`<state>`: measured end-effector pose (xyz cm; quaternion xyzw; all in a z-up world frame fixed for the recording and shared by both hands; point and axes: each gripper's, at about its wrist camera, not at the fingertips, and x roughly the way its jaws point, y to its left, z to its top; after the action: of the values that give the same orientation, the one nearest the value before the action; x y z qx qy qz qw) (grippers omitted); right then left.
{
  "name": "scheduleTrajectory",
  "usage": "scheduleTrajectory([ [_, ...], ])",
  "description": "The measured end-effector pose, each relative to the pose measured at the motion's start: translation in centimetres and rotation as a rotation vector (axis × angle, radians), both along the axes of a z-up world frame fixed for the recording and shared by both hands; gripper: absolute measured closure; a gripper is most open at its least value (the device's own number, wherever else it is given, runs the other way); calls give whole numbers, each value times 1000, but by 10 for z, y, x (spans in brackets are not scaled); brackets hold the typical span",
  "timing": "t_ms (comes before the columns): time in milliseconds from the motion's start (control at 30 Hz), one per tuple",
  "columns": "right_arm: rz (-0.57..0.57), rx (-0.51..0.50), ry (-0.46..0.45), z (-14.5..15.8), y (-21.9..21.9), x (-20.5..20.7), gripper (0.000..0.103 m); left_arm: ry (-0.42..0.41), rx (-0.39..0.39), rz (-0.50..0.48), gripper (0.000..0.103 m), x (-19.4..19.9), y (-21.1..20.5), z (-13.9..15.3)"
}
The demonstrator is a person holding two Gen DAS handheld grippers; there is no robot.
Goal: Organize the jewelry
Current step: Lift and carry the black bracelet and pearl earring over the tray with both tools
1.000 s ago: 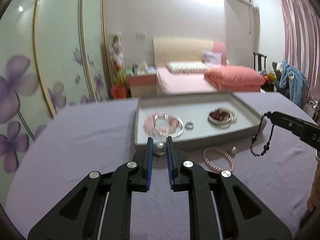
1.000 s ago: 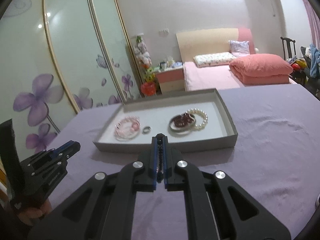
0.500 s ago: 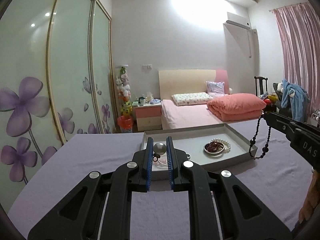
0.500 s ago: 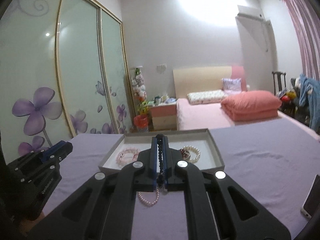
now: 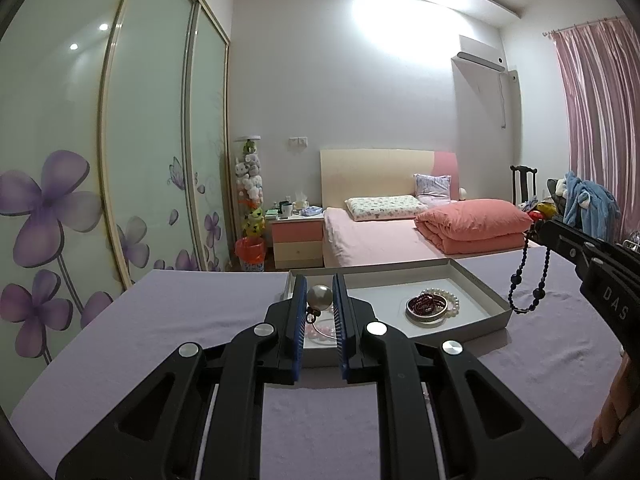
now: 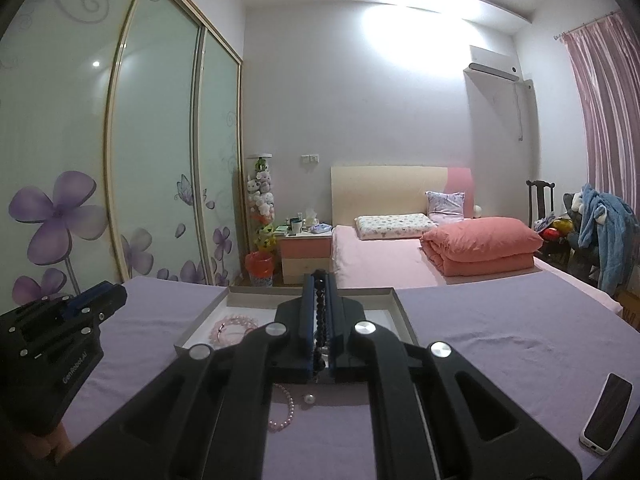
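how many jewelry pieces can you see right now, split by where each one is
Held in tongs: 2, the pearl earring and the black bead strand
In the tray: 3, the dark red bracelet, white pearl bracelet, pink bead bracelet
On the purple cloth: 2, the pink pearl bracelet and a loose pearl
Total: 7

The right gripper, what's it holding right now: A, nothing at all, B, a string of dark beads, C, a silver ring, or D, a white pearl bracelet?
B: the right gripper is shut on the dark bead string, which hangs in a loop from its tip in the left wrist view, beside the gray tray; the white pearl bracelet lies in that tray.
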<state>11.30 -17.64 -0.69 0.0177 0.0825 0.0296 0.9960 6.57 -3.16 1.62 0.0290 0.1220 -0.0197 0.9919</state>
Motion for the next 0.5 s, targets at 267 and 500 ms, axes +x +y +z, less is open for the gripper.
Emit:
scheduleTrajectory([
  [267, -1, 7, -9, 11, -6, 29, 97, 7, 9, -36, 89, 25, -5, 3],
  [500, 11, 63, 66, 5, -16, 83, 97, 70, -37, -44, 89, 73, -6, -5],
])
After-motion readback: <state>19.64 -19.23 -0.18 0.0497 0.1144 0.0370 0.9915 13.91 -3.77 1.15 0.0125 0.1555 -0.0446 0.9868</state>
